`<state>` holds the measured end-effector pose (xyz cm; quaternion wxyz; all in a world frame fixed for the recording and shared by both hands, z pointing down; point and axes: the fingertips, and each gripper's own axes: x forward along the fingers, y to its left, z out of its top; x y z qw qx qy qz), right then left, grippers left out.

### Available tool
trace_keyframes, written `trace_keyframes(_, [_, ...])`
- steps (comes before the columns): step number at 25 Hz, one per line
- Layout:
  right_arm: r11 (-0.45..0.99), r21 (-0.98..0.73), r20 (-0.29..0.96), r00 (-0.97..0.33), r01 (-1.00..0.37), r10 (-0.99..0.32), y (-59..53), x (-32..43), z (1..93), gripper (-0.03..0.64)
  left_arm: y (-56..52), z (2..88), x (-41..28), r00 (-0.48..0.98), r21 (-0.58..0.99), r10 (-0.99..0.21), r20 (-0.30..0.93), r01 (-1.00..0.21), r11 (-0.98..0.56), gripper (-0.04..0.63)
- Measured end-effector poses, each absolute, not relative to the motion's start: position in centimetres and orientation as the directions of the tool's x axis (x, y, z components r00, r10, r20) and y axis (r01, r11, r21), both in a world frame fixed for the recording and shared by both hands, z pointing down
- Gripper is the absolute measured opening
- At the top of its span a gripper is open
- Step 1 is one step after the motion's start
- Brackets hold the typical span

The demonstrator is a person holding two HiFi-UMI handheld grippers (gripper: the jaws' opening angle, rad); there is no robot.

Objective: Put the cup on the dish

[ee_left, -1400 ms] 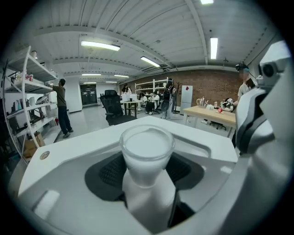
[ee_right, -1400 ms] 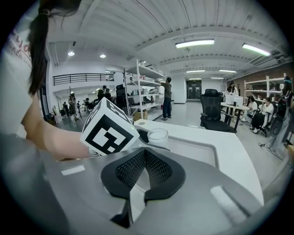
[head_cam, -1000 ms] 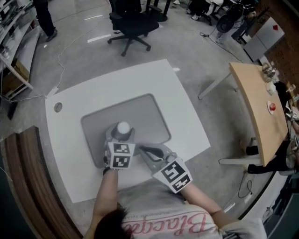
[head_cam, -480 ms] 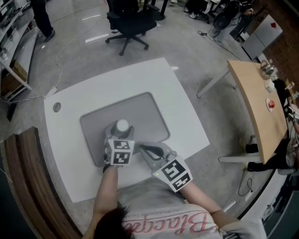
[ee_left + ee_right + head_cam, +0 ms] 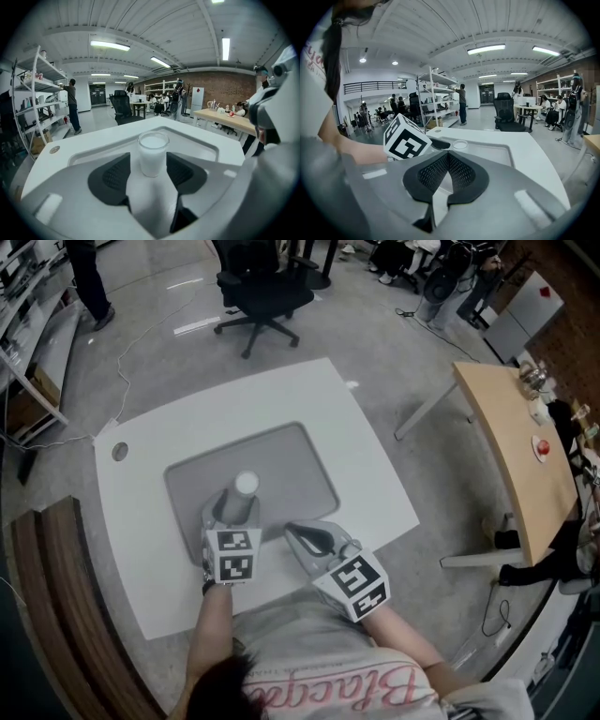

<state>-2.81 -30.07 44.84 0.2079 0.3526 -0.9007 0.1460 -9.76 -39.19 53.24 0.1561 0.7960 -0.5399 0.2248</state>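
The cup (image 5: 246, 486) stands upright inside the grey dish (image 5: 305, 460), a little left of the dish's middle, so the main part of the job looks done or very nearly so. The left gripper (image 5: 236, 510) has it. The dark fingers (image 5: 112, 176) sit one on each side of the cup's lower wall, have just drawn in a touch, and pinch it. I cannot tell whether the cup's base rests on the dish or hangs just above it. As I judge it, what is left is to settle the cup, let go and draw back.

The left forearm comes up from the bottom of the frame. Its gripper points up the picture and tips downward toward the dish, with the marker cube facing the camera.

The right gripper (image 5: 296, 532) waits at lower centre, over the dish's near edge where it meets the white worktop (image 5: 375, 474). It is angled toward the upper left, roughly at the cup. Its fingers (image 5: 433, 173) are pressed together with nothing between them, so it has no part in the hold.
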Motion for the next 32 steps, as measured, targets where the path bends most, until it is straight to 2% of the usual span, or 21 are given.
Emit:
trace_keyframes(8, [0.72, -0.088, 0.428, -0.679, -0.688, -0.597, -29.6, -3.3, 43.8, 0.0, -35.6, 48.1, -10.7, 0.304, -0.075, -0.853, 0.424, -0.927, -0.368, 0.068])
trace_keyframes(13, [0.736, -0.072, 0.405, -0.694, -0.673, -0.595, -29.5, -4.1, 43.1, 0.0, -33.9, 45.4, -11.4, 0.316, -0.04, -0.872, 0.375, -0.934, -0.356, -0.002])
trace_keyframes(20, [0.748, -0.049, 0.382, -0.704, -0.662, -0.598, -29.6, -5.0, 42.1, 0.0, -32.5, 43.5, -11.1, 0.429, 0.155, -0.828, 0.362, -0.903, -0.4, -0.002])
trace_keyframes(32, [0.735, -0.021, 0.379, -0.686, -0.678, -0.621, -30.0, -5.9, 41.5, 0.0, -31.8, 42.0, -10.7, 0.421, 0.095, -0.832, 0.361, -0.904, -0.416, -0.002])
